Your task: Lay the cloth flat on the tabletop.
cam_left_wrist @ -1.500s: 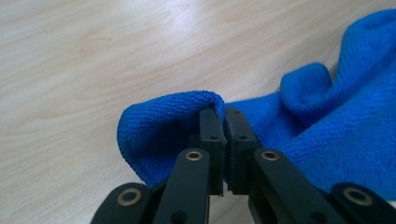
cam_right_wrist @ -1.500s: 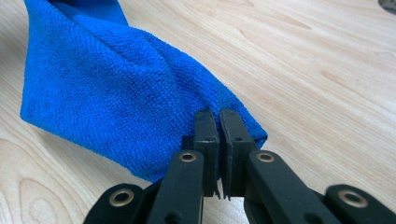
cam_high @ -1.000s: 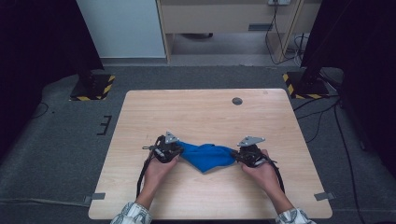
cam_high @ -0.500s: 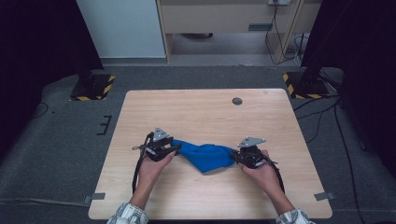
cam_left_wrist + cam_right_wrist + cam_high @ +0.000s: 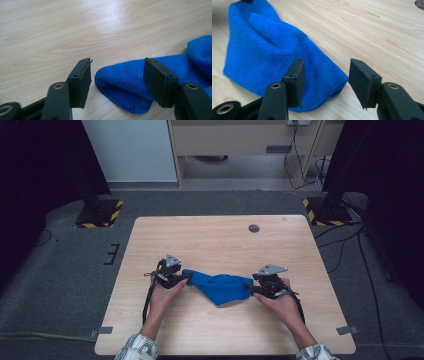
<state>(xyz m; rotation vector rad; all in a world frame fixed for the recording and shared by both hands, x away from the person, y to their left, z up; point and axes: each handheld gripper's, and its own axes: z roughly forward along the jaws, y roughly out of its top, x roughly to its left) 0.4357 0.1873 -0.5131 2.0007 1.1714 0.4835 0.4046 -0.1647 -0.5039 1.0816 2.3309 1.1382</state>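
Item: blue cloth (image 5: 220,287), crumpled and partly folded, lying on the table (image 5: 220,240) towards its near edge, about midway between the left and right edges; far edge carries a small round grommet (image 5: 254,228), well apart.

Left gripper (image 5: 116,75): jaws wide apart, straddling the cloth's rounded left end, holding nothing.

Right gripper (image 5: 324,75): jaws likewise wide apart, set about the cloth's right corner, holding nothing.

Step in hand, by judgement: positioning for a two-ended grasp.

Next move calls for: closing each pair of jaws onto its end, low enough to catch the fabric layers; then lifting or drawing the ends apart.
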